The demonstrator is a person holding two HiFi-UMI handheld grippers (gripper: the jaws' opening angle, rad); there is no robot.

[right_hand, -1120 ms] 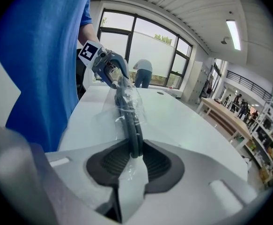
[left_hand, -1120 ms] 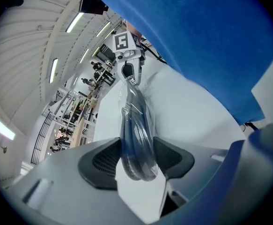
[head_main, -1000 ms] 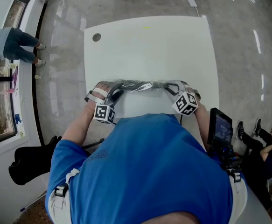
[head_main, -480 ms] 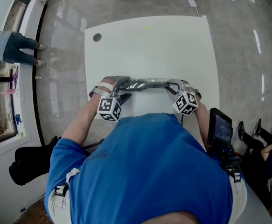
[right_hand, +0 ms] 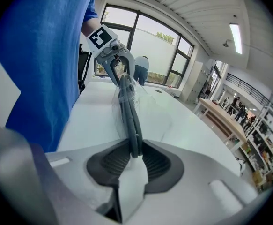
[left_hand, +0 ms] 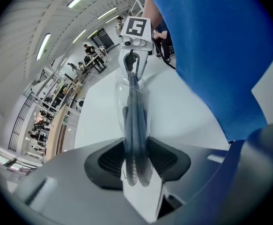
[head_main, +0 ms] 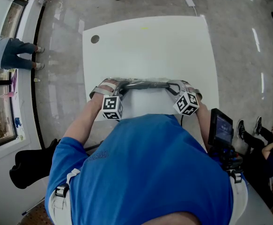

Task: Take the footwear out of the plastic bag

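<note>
A pair of dark grey flat footwear [head_main: 143, 84] inside a clear plastic bag [right_hand: 148, 102] is stretched between both grippers just above the white table [head_main: 150, 41]. My left gripper [head_main: 120, 86] pinches the left end. In the left gripper view its jaws [left_hand: 136, 161] have just been closing, and the pads now press on the bagged footwear [left_hand: 135, 121]. My right gripper [head_main: 173, 87] holds the other end, its pads [right_hand: 134, 158] clamped on the grey soles [right_hand: 128, 111] and the film. Each gripper sees the other across the bag.
The table has a round hole [head_main: 95, 39] at its far left corner. A dark screen device [head_main: 220, 128] stands at my right. One person [head_main: 7, 55] stands by the window at left, another sits on the floor [head_main: 262, 142] at right. A power strip [head_main: 188, 1] lies beyond the table.
My left gripper has shifted a little to the right and away from me, re-gripping the bagged footwear nearer the middle. The right gripper has stayed put.
</note>
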